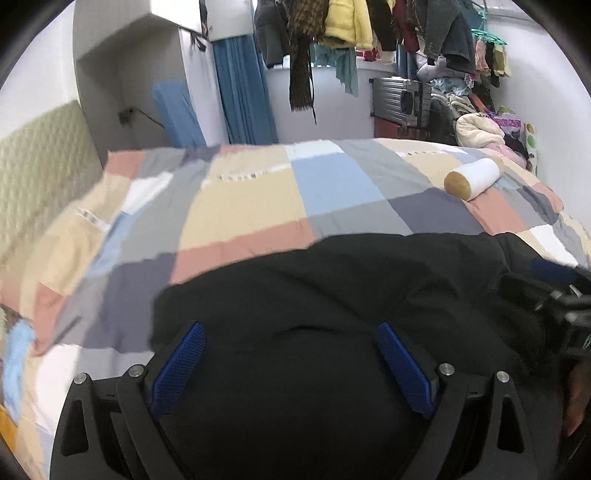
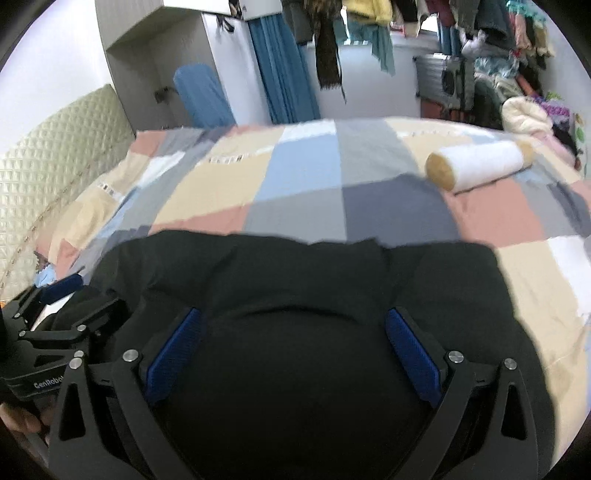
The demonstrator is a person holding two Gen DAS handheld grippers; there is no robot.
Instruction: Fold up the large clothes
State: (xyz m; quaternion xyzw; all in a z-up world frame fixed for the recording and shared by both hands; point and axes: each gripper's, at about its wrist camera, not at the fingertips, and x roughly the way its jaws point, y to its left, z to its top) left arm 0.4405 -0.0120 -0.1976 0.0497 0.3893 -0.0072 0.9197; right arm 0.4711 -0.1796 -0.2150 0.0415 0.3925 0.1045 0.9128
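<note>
Nearest the lens in the left wrist view, the left gripper (image 1: 291, 354) hangs over a black garment (image 1: 332, 295), its blue-padded fingers (image 1: 177, 369) spread wide apart with nothing pinched between them; the dark cloth lies below the gap. The garment sits at the near edge of the bed, bunched into a broad, puffy mound on the patchwork quilt (image 1: 240, 206) of pink, beige, grey and blue squares. At the left edge of the bed stands a pale quilted headboard (image 1: 37, 170). Toward the far right corner of the quilt lies a white bolster (image 1: 472, 179) with tan end caps, well apart from the garment. Beyond the far edge hang a blue curtain (image 1: 243, 92) and a rail of hanging clothes (image 1: 332, 29), with a grey suitcase (image 1: 399, 99) and a heap of laundry to the right.

In the right wrist view the right gripper (image 2: 293, 350) hovers over the same black garment (image 2: 295, 273), its fingers (image 2: 173, 354) likewise held wide, gripping nothing. The left gripper (image 2: 62, 314) shows at the left margin, beside the garment's left end, a hand (image 2: 22, 417) partly visible below it. The bolster (image 2: 480, 166) rests toward the far right of the quilt (image 2: 303, 173).
</note>
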